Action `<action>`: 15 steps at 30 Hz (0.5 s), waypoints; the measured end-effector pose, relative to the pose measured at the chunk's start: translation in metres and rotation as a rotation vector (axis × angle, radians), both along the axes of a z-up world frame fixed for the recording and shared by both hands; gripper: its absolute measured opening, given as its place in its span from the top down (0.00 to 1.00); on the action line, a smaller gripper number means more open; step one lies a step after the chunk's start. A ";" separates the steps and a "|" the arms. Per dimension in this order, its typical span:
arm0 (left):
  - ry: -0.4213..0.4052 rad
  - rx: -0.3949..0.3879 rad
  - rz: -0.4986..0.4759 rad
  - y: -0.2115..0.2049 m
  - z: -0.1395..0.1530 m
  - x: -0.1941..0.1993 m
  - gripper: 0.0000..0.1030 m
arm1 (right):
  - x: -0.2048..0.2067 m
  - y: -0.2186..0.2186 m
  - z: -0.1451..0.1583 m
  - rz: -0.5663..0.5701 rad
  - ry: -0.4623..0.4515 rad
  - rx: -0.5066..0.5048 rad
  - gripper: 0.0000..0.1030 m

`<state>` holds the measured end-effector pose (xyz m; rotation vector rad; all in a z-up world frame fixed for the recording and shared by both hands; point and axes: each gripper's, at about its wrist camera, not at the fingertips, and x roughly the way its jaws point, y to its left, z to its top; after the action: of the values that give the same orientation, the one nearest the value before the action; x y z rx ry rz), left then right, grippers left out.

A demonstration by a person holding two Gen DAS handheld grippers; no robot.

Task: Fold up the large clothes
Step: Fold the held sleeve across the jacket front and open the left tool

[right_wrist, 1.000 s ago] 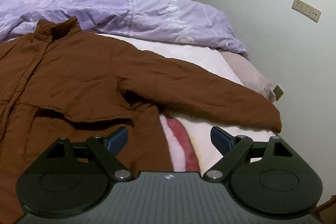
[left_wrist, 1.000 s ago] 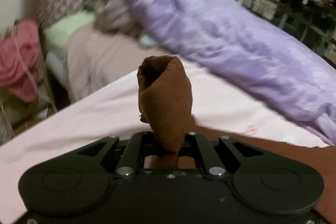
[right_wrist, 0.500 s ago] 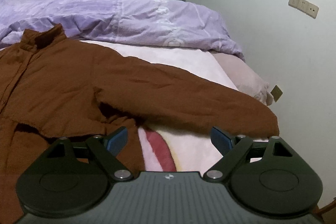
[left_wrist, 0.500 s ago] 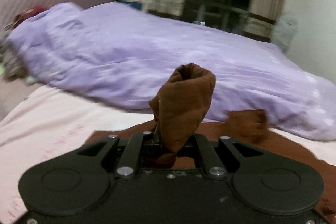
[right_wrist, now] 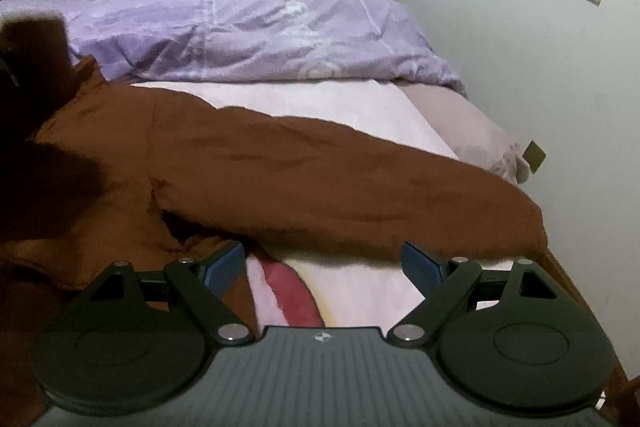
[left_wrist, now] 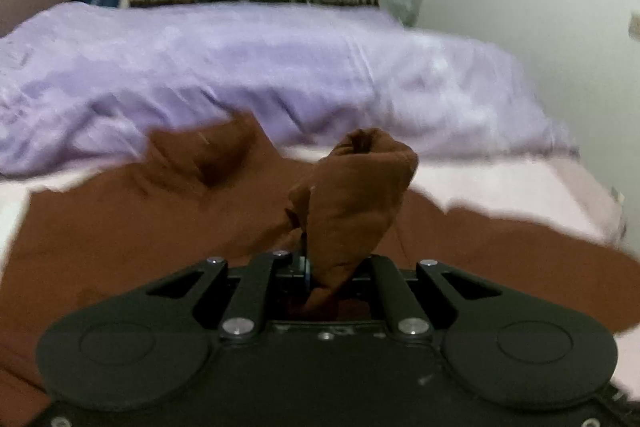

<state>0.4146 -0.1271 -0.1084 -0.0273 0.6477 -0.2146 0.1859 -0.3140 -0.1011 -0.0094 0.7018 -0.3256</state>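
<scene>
Brown jacket cuff [left_wrist: 356, 203] pinched in left claw [left_wrist: 320, 271]; right claw [right_wrist: 322, 267] wide apart.

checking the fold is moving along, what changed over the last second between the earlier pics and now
The left gripper has carried its pinched sleeve cuff from the pillow side across to above the brown jacket body, folding that sleeve inward. The right gripper crept slightly toward the other sleeve. Unchanged: left grip stays shut on the cuff, right gripper open and empty, purple duvet in place.

Right claw [right_wrist: 322, 267] agape above brown jacket [right_wrist: 280, 179] sleeve, pink sheet [right_wrist: 312, 103].
</scene>
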 end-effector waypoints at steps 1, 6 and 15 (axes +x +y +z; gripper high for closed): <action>0.018 0.019 -0.005 -0.006 -0.013 0.006 0.93 | 0.001 -0.001 -0.001 -0.002 0.003 0.005 0.00; 0.113 0.081 -0.020 -0.033 -0.081 0.014 0.90 | 0.004 -0.007 -0.006 -0.007 0.014 0.020 0.00; 0.056 0.225 -0.136 -0.060 -0.078 -0.003 0.37 | 0.008 -0.019 -0.014 -0.031 0.042 0.051 0.00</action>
<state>0.4114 -0.1867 -0.1860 0.2280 0.7270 -0.2713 0.1943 -0.3334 -0.1150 0.0431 0.7521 -0.3375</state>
